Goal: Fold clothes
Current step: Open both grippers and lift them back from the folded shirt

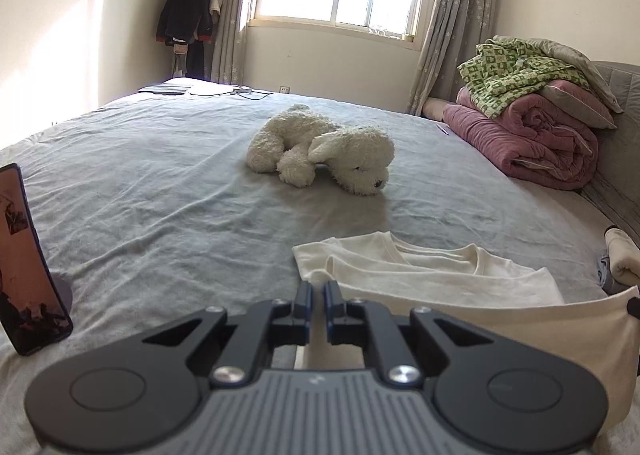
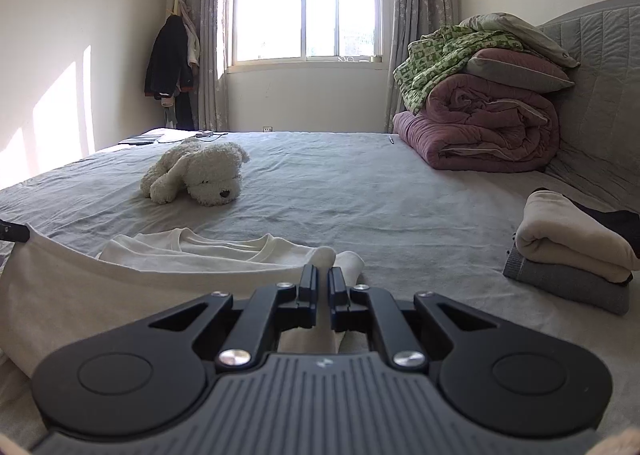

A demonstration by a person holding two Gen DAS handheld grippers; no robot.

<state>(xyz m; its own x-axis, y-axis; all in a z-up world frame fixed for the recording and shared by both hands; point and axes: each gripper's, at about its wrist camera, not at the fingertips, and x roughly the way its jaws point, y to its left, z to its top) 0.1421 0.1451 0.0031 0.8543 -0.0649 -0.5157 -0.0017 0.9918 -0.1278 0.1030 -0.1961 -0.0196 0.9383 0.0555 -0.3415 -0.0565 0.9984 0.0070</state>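
Observation:
A cream-white T-shirt [image 1: 440, 275] lies on the grey bed sheet, neck end away from me. My left gripper [image 1: 317, 289] is shut on the shirt's near left edge, cloth showing between its fingers. My right gripper [image 2: 322, 275] is shut on the T-shirt [image 2: 224, 251] at its near right edge. The hem stretches raised between the two grippers, seen as a taut band of cloth in both views. In the left wrist view the other gripper's tip [image 1: 634, 307] shows at the far right.
A white plush dog [image 1: 320, 151] lies mid-bed. Folded cream and grey clothes [image 2: 572, 251] are stacked at the right. A pile of quilts and pillows [image 2: 480, 111] sits by the grey headboard [image 2: 600, 95]. A phone on a stand [image 1: 28, 267] is at the left.

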